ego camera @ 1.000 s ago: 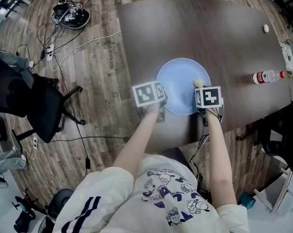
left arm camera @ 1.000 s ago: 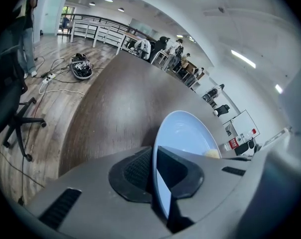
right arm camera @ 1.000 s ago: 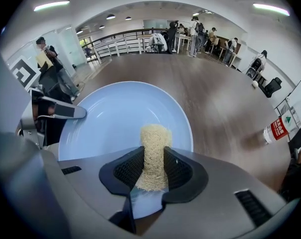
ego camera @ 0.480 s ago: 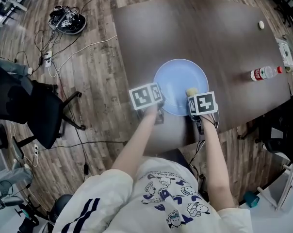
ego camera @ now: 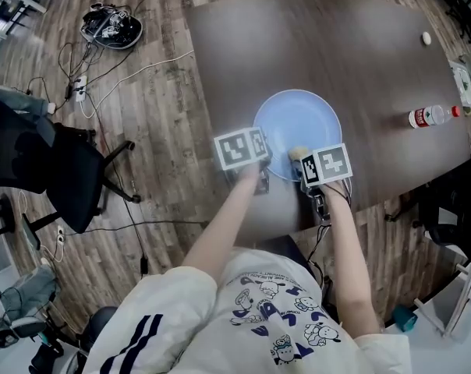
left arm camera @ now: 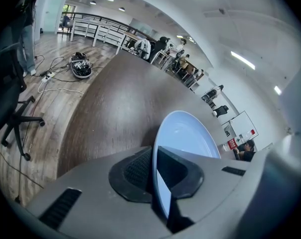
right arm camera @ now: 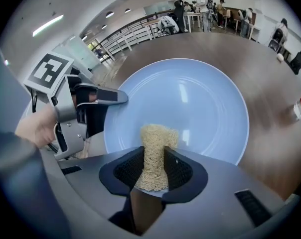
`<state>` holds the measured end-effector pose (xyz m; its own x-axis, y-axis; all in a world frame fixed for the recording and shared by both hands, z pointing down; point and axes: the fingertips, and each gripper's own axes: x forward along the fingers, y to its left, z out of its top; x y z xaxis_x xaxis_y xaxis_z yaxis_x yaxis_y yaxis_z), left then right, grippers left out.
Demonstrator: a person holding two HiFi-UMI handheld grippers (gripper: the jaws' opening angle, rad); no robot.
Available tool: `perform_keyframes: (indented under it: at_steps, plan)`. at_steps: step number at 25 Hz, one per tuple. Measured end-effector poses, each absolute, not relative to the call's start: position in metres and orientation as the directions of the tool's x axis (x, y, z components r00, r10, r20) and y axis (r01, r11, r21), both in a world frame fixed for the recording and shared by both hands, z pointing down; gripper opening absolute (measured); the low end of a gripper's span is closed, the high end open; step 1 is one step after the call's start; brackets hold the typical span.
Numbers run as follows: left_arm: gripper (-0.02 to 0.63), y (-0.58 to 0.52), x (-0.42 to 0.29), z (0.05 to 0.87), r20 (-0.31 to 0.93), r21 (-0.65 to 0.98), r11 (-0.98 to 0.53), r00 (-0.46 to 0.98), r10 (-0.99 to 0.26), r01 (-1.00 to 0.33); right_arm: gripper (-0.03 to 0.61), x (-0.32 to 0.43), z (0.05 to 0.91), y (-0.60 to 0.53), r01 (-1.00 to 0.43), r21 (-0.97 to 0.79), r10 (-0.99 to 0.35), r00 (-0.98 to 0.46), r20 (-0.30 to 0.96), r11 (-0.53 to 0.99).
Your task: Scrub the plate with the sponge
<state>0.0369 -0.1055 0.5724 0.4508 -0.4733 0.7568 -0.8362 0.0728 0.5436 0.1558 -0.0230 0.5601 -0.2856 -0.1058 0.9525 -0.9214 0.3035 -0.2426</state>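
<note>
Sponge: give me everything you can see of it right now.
The sponge is a pale yellow, coarse, fibrous pad. The right gripper is shut on it, squeezing it narrow between the pads, and its free end flares out beyond them. That end lies over the near inner part of the light blue plate, apparently touching it, though contact is not certain.

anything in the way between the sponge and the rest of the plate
Nothing visible. The sponge, clamped in the right hand-held gripper, is already over the near part of the plate, and the plate's face ahead is bare. The left hand-held gripper grips only the rim at the side.
</note>
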Motion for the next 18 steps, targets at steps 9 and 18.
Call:
perform_keyframes:
  at_steps: [9,18]
  plan:
    - [0.031,-0.105,0.036,0.573,0.756,0.544,0.058,0.459,-0.466,-0.837,0.120,0.125,0.561,-0.023,-0.903,-0.294,-0.086,-0.336,0.938,0.314]
    - [0.031,-0.104,0.035,0.572,0.751,0.554,0.055,0.471,-0.462,-0.831,0.120,0.099,0.561,-0.029,-0.879,-0.328,-0.065,-0.372,0.926,0.346]
